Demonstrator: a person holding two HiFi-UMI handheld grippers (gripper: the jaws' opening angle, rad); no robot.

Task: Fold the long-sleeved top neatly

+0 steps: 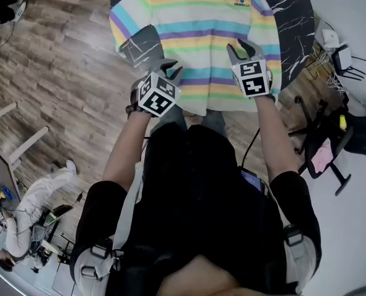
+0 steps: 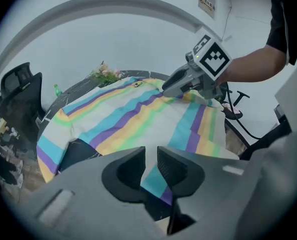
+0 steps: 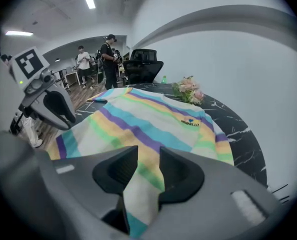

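Two pinches hold the stripy top (image 1: pixel 201 36). My left fingers (image 2: pixel 174 168) are nearly shut on its bottom edge, and my right fingers (image 3: pixel 176 171) grip the same edge with a fatter bunch of cloth. The top lies spread on the dark surface (image 1: pixel 288 17) at 12 o'clock from me, with that edge nearest me. If one hand pulls harder, I think the cloth could slip out or the fold could go crooked.

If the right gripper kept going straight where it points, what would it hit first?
Probably the striped top spread on the dark table: the right gripper pinches its hem, and more fabric lies directly ahead.
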